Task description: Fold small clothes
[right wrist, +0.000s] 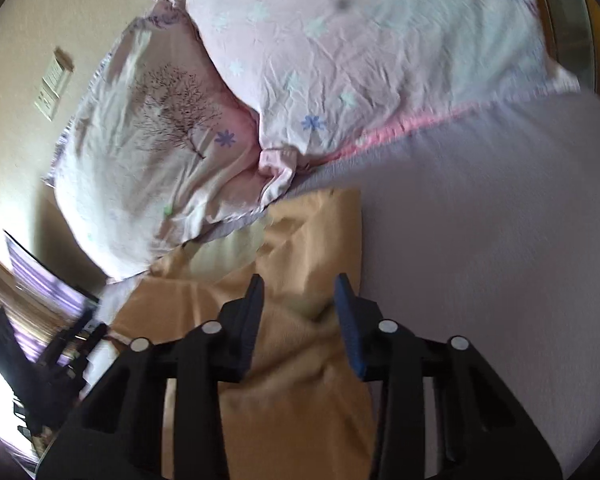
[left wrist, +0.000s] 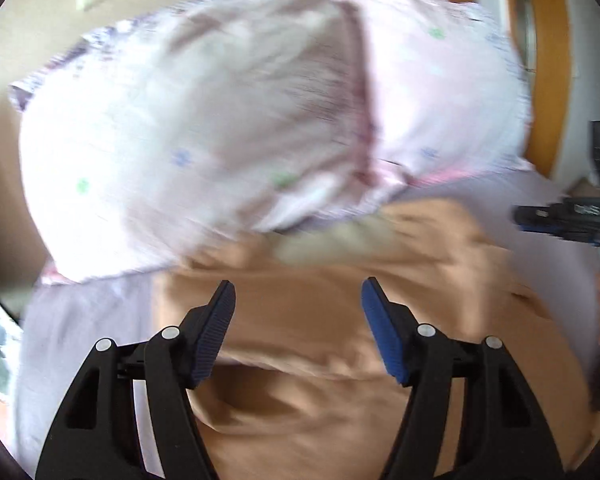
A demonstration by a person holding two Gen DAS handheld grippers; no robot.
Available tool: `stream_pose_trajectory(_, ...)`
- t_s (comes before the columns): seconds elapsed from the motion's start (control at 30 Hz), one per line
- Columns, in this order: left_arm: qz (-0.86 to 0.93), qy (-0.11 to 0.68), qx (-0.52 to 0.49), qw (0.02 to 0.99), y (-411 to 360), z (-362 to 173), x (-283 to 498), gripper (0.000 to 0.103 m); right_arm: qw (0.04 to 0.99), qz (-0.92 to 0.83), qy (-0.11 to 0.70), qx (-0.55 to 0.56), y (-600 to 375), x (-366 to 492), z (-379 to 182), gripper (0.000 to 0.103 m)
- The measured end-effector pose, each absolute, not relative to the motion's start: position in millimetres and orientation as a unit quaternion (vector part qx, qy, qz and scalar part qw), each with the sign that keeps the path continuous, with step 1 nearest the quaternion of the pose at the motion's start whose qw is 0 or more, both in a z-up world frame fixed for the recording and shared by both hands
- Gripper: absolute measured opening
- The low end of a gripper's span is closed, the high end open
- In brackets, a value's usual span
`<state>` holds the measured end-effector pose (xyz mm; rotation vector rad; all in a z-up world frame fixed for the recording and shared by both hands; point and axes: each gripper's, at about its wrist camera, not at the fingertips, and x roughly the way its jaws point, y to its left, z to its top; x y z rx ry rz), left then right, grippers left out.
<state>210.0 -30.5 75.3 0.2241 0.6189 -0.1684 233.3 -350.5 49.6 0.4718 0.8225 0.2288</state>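
A small tan garment (left wrist: pixel 320 360) lies rumpled on a lilac bed sheet (left wrist: pixel 80 340), with a pale cream part (left wrist: pixel 332 240) at its far end. My left gripper (left wrist: pixel 298 292) is open just above the tan cloth, holding nothing. In the right wrist view the same tan garment (right wrist: pixel 300 360) runs under my right gripper (right wrist: pixel 300 288), which is open with its fingers over the cloth near its right edge. The right gripper also shows at the right edge of the left wrist view (left wrist: pixel 572 220). The left view is blurred by motion.
Two pale pink flowered pillows (right wrist: pixel 340 60) (left wrist: pixel 220 128) lie at the head of the bed just beyond the garment. The lilac sheet (right wrist: pixel 480 240) stretches to the right. A wall with switch plates (right wrist: pixel 54 84) and a wooden door frame (left wrist: pixel 548 60) stand behind.
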Motion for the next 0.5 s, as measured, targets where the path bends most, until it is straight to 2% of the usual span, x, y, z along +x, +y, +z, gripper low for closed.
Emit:
stream_pose_trajectory(0.17, -0.045, 0.396, 0.128, 0.908, -4.3, 34.3, 257.4, 0.065, 0.884, 0.092, 0.442, 0.121, -319.3, 274.0, 27.5, 0.027)
stream_pose_trajectory(0.33, -0.05, 0.42, 0.144, 0.895, 27.2, 2.6, 220.3, 0.065, 0.879, 0.087, 0.469, 0.018, -304.5, 247.9, 8.8, 0.025)
stream_pose_trajectory(0.4, -0.062, 0.417, 0.126, 0.898, 46.4, 4.7, 202.8, 0.065, 0.878, 0.084, 0.471, -0.014, -306.0, 231.2, 10.4, 0.028)
stream_pose_trajectory(0.5, -0.045, 0.425, 0.117, 0.897, 59.2, 8.7, 184.6, 0.065, 0.885, 0.078, 0.46, -0.006, -318.4, 218.0, 20.9, 0.029)
